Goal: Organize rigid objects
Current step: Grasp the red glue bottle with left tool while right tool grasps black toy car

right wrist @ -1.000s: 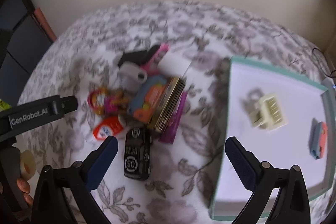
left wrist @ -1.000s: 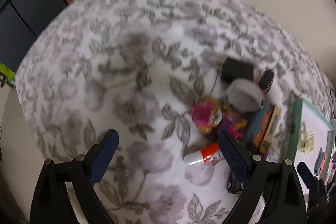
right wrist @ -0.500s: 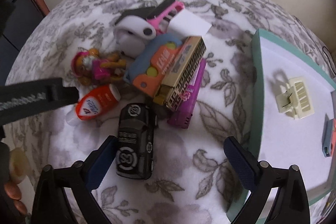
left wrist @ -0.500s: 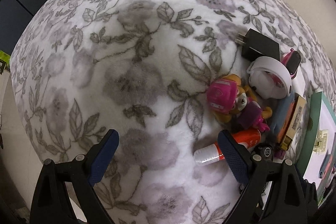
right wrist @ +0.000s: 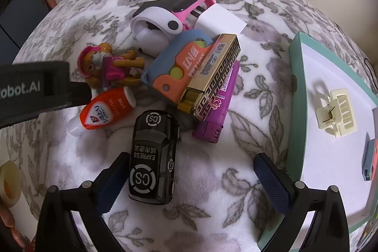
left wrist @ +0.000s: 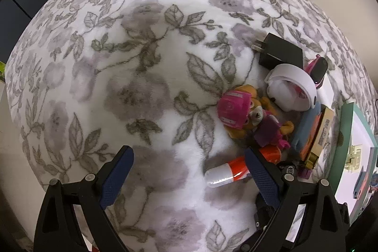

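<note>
We see both tools spread wide and empty: the right tool (right wrist: 191, 183) over the toy car (right wrist: 153, 157), the left tool (left wrist: 189, 171) beside the orange tube (left wrist: 226, 172). A clip (right wrist: 336, 111) lies in the tray (right wrist: 296, 96).

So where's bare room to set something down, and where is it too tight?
Free: the floral blanket left of the pup figure, and the tray floor below the cream hair clip. A smaller bare strip lies between the black toy car and the tray's rim. Crowded: the pile around the harmonica box.
</note>
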`<action>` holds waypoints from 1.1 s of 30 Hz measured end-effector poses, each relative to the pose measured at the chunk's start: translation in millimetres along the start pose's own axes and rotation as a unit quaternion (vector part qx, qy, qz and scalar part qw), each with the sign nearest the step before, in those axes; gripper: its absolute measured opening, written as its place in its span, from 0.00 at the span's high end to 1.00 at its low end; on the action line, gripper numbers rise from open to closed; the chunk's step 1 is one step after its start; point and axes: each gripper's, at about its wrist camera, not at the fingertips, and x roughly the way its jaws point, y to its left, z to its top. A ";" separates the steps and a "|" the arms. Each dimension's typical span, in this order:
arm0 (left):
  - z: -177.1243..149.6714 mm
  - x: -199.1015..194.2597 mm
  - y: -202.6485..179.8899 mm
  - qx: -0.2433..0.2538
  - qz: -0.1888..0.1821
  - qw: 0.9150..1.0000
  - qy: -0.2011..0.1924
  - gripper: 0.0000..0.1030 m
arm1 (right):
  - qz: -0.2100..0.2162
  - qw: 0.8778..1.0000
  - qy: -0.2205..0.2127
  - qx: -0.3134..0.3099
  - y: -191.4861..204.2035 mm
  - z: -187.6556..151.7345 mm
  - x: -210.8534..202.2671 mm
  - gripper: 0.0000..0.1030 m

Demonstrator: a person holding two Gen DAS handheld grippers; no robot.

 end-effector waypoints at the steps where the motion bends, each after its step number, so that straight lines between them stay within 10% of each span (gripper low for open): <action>1: -0.2 0.4 -0.4 -0.001 -0.004 1.000 -0.001 0.07 | 0.000 1.000 -0.001 0.000 0.3 -1.0 0.3 0.00; 11: -2.3 0.6 -22.5 0.017 -0.031 0.999 0.001 0.07 | 0.004 1.000 -0.012 -0.005 0.6 -2.9 -4.1 0.04; 28: -4.7 19.7 -57.8 -0.004 -0.048 0.999 0.019 0.08 | 0.054 0.998 -0.014 -0.013 2.9 -7.1 -27.5 0.61; 33: -9.4 21.1 -59.4 -0.003 -0.045 0.999 0.025 0.08 | 0.056 0.998 -0.010 -0.012 -1.3 -10.1 -30.7 0.62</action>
